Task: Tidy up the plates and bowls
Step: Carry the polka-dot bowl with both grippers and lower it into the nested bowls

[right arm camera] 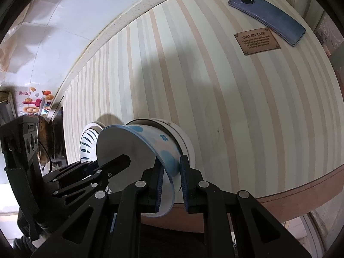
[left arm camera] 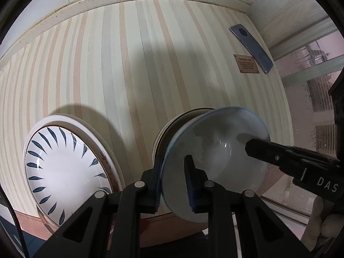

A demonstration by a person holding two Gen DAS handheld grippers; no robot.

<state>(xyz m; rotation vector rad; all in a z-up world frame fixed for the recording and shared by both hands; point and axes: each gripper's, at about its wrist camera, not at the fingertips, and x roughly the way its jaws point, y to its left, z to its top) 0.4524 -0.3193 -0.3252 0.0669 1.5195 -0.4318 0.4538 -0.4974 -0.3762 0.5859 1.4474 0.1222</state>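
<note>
A pale bowl with blue flower prints (left arm camera: 215, 163) (right arm camera: 150, 148) is held tilted over a white bowl with a dark inside (left arm camera: 172, 126) (right arm camera: 182, 135) on the striped table. My left gripper (left arm camera: 174, 182) is shut on the flower bowl's near-left rim. My right gripper (right arm camera: 172, 185) is shut on its opposite rim and shows in the left wrist view as a black finger (left arm camera: 279, 154) inside the bowl. A white plate with dark leaf marks (left arm camera: 64, 172) (right arm camera: 88, 144) lies on a larger plate at the left.
A blue phone (left arm camera: 251, 47) (right arm camera: 266, 15) and a brown plaque (left arm camera: 246, 63) (right arm camera: 257, 40) lie at the table's far right. The round table edge (right arm camera: 301, 189) runs close in front. A wall borders the table's far side.
</note>
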